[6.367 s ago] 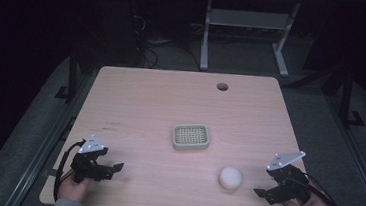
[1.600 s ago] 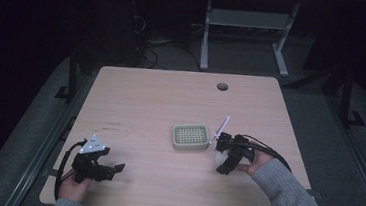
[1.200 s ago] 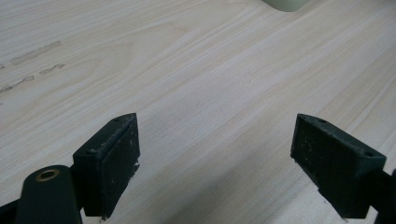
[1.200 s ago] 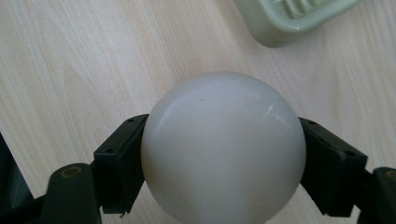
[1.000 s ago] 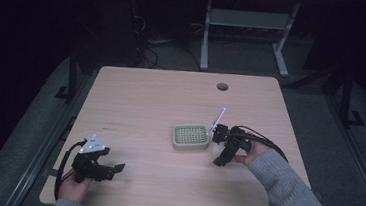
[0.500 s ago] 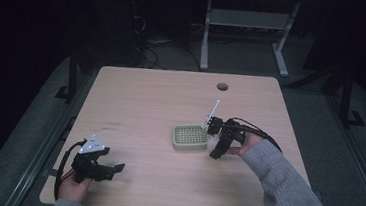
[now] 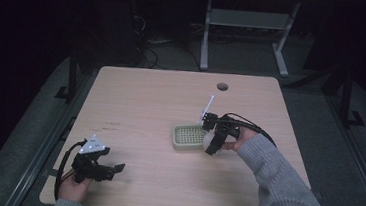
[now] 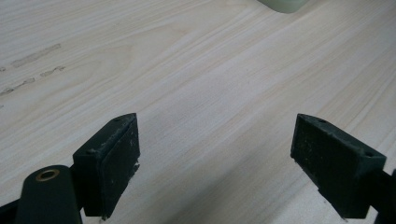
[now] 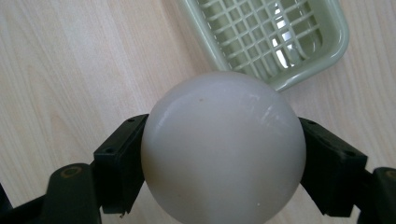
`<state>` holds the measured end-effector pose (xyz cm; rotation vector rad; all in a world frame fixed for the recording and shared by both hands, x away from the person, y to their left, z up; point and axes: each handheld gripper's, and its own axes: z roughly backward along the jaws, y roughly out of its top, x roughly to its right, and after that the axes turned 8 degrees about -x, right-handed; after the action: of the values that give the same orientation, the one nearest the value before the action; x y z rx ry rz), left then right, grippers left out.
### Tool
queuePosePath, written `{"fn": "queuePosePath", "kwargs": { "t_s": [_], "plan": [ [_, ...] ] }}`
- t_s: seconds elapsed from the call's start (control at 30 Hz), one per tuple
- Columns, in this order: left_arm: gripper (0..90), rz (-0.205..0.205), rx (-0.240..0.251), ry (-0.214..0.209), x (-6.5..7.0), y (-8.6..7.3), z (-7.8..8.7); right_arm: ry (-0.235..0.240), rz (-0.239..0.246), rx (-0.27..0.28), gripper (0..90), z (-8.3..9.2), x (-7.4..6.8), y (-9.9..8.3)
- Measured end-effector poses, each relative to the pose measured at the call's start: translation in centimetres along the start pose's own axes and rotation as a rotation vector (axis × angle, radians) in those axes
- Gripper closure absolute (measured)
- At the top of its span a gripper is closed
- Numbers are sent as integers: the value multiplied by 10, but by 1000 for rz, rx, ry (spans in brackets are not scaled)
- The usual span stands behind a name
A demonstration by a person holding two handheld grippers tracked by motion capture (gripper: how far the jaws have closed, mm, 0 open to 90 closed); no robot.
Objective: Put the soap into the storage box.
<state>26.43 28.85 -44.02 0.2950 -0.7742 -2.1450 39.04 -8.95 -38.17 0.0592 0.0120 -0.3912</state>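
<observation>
the white ball [image 9: 223, 147] is pinched between the two black jaws of the right gripper [image 7: 214, 137], lifted off the wood and hanging just beside the basket's [image 7: 188, 137] near right edge; in the right gripper view the basket lies just beyond the ball. the step in hand looks like carrying the ball over the basket to set it in. to do that well, the ball should travel fully past the basket's rim until it sits above the middle of the grid, then come down low before the jaws part, since a smooth sphere will roll or bounce out of so shallow a tray if dropped from height.

the ball is matte white, smooth, faintly scuffed. the basket is pale green plastic, rectangular with rounded corners, a lattice floor and a raised lip. the table [image 7: 145, 105], on which the basket stands, is light wood-grain laminate with a round hole near its far edge.

well apart from the basket, at the table's near left corner, the left gripper [image 7: 107, 169] rests with its jaws spread wide over bare wood, holding nothing.
</observation>
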Motion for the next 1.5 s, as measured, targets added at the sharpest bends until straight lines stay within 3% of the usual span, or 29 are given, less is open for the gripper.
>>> {"fn": "queuePosePath", "kwargs": {
  "t_s": [0.57,0.9,1.5],
  "plan": [
    [153,0,3,-2,0,0,0,-13,17,-2,230,6,7,18],
    [152,2,6,-4,0,0,0,3,11,7,230,1,13,27],
    [153,-2,6,-5,0,0,0,-22,20,1,230,-4,17,50]
  ]
}}
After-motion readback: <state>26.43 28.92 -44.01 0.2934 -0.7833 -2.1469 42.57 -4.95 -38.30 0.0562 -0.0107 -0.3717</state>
